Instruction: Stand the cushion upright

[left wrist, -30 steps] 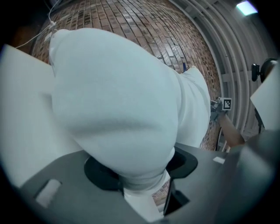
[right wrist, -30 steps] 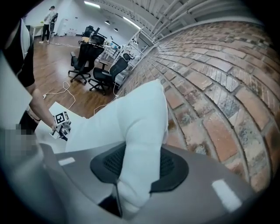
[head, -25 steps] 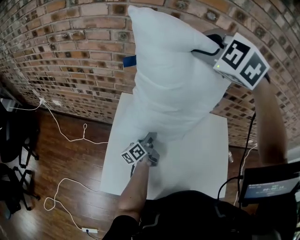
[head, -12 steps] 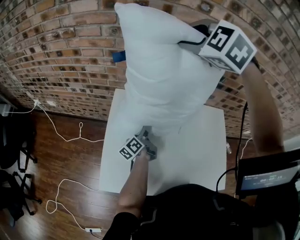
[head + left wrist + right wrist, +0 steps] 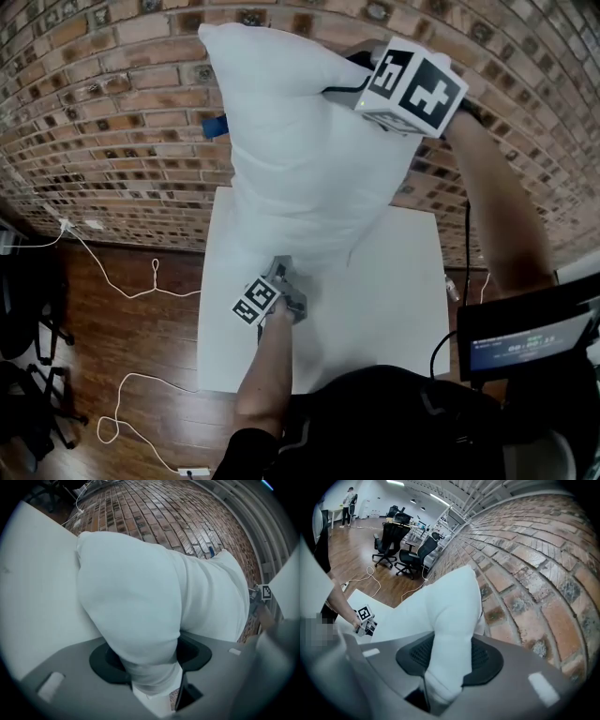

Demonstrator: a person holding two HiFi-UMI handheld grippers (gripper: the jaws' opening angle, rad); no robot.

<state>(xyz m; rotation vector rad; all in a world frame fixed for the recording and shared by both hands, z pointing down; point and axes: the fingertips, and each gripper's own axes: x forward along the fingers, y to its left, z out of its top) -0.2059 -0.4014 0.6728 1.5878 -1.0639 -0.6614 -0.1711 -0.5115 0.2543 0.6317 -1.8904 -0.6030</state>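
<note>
White cushion upright, worktop beneath it, brick wall behind it. Left hand-held gripper pinches the cushion's bottom corner; right hand-held gripper pinches its top corner.

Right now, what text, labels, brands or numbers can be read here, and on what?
Screen: a row of digits, too blurred to read.
Blue tab at the cushion's edge: no print legible.
Square markers: black-and-white patterns, no words.
</note>
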